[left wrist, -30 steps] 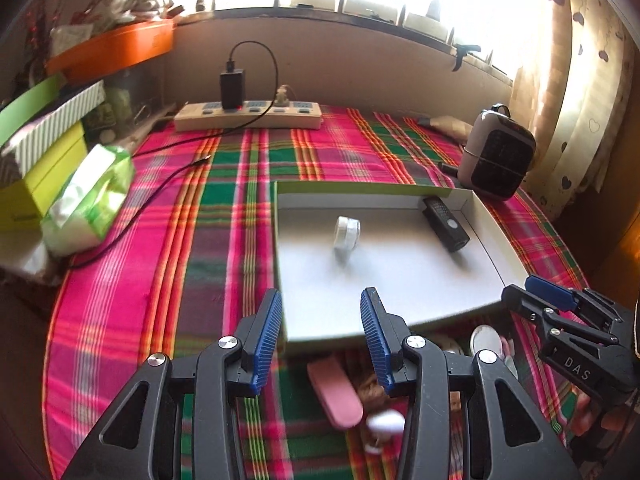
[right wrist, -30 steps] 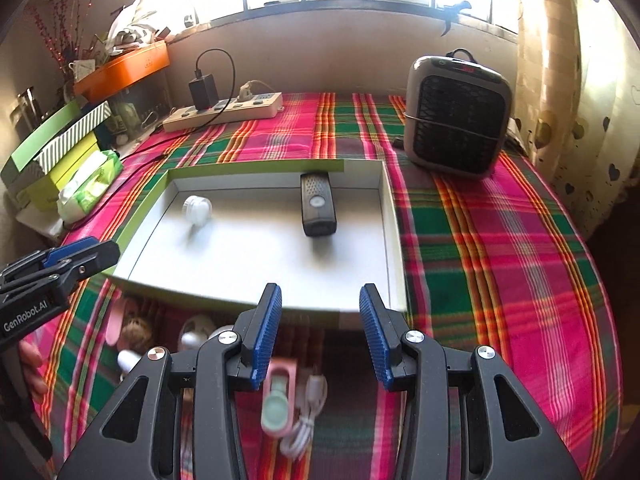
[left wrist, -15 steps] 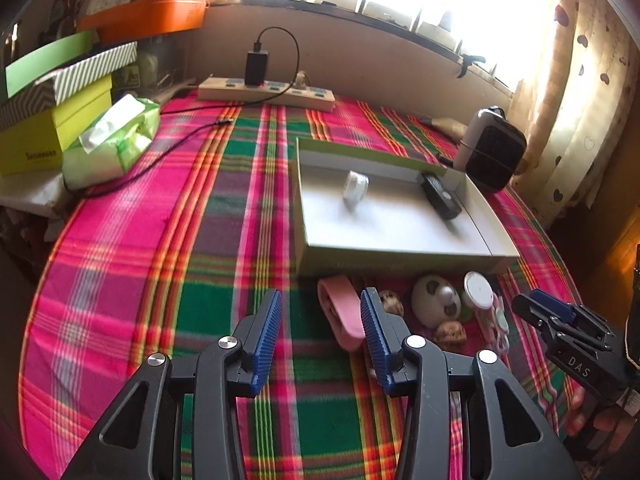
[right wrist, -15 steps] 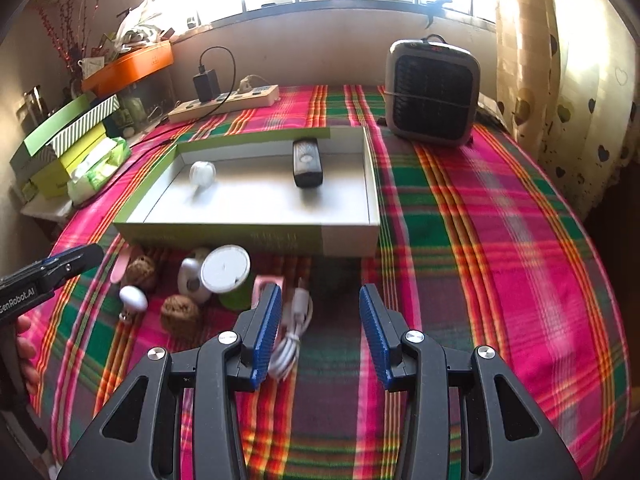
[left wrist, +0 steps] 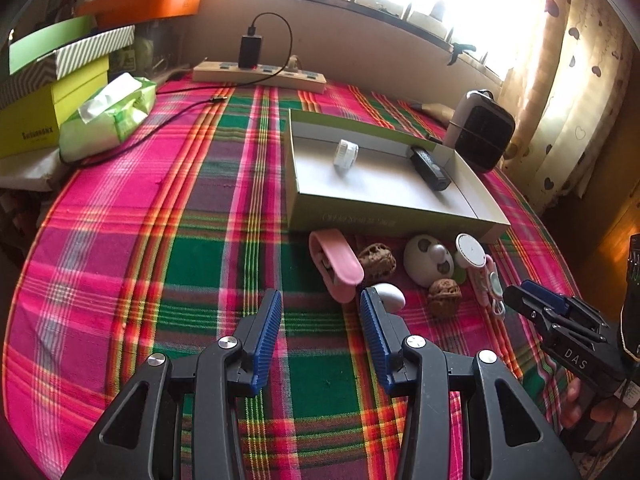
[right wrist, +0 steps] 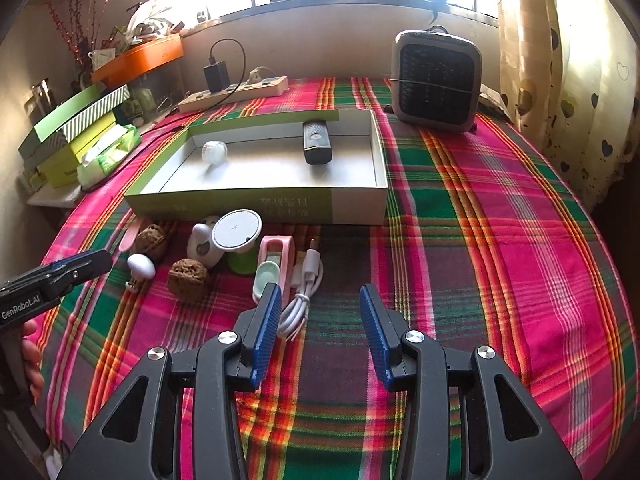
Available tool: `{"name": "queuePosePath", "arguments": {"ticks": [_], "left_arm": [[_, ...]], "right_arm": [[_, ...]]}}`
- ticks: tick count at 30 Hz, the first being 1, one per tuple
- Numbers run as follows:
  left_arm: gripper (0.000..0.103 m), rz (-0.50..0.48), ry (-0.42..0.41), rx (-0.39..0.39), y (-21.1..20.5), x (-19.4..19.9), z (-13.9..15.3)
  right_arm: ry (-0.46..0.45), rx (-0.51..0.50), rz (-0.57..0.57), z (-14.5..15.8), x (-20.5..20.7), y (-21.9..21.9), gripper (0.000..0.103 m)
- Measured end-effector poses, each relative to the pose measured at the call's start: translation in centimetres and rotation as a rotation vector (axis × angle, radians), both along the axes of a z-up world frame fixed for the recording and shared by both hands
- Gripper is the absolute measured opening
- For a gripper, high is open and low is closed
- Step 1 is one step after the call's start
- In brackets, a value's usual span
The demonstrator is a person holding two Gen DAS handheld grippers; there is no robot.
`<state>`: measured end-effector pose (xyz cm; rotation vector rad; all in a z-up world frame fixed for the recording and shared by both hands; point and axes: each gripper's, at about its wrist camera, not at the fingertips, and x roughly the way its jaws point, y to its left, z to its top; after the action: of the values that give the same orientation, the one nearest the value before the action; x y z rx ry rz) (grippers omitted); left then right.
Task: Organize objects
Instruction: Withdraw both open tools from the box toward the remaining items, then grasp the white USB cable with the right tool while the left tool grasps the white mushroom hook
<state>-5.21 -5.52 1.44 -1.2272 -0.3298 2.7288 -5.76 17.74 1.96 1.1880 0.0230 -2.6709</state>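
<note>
Down low, both tongs were held apart with nothing in them, the left tongs (left wrist: 320, 316) near a white egg (left wrist: 389, 297), the right tongs (right wrist: 318, 312) beside a white cable (right wrist: 298, 306).

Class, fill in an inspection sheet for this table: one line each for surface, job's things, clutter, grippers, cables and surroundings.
Surface: plaid tablecloth.
Job's things: open box holds a white cap and a black device; walnuts, a white disc and a pink clip lie in front of it.
Clutter: tissue pack, stacked boxes.
Grippers: left hand-held gripper and right hand-held gripper both open, holding nothing.
Cables: white cable; power strip with a black charger.
Surroundings: heater, curtain.
</note>
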Motion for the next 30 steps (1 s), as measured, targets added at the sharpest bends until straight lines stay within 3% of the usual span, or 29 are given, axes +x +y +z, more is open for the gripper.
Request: {"name": "queuePosePath", "arguments": {"ticks": [19,30], "left_arm": [[0.04,-0.066,-0.019,0.013,1.5,0.6,-0.5],[0.04,-0.104,-0.037,-0.008,3.2,0.2,-0.8]], "right_arm": [[-0.039,0.086,0.025,-1.1,-0.9,-1.1,0.042],[-0.043,0.109,-0.014,-1.2,-1.6,0.7,0.042]]}}
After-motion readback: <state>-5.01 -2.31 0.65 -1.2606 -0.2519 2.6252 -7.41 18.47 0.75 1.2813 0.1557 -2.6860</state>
